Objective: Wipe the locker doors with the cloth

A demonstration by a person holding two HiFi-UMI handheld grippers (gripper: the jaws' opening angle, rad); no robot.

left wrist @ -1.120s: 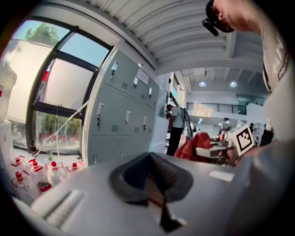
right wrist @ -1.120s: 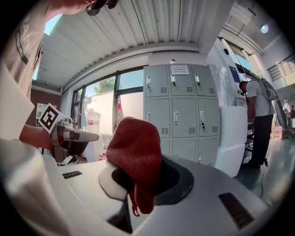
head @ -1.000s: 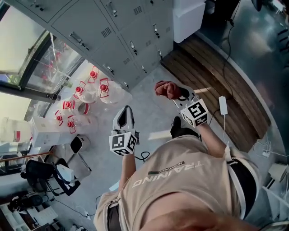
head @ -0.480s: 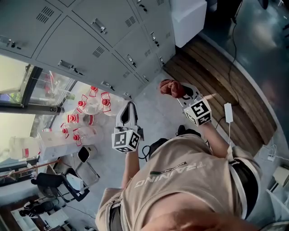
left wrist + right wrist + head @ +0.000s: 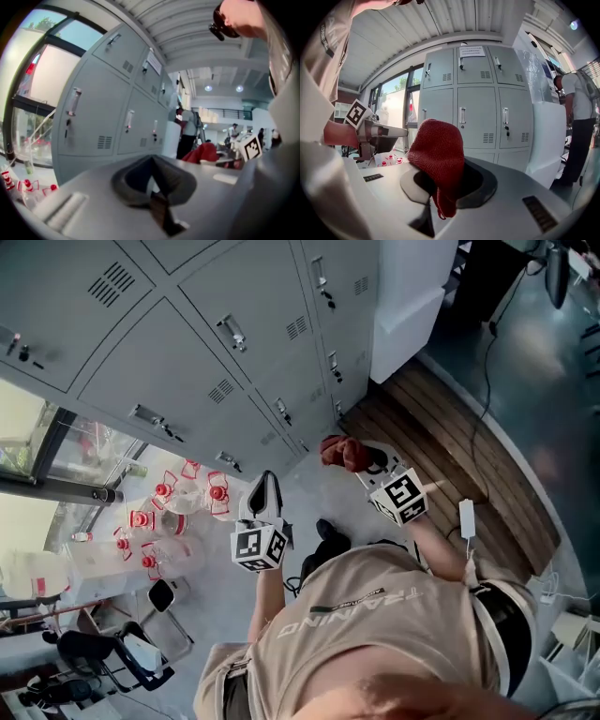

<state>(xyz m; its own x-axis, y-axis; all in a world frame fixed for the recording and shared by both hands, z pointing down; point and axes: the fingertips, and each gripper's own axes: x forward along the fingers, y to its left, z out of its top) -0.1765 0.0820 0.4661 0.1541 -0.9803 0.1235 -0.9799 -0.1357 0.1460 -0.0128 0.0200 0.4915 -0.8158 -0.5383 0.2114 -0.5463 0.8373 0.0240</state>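
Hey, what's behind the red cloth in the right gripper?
Grey locker doors stand behind the red cloth, apart from it. The cloth hides the jaw tips of the right gripper and part of the lower left door.

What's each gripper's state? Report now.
Left gripper: tongs shut, empty.
Right gripper: tongs shut on the red cloth.
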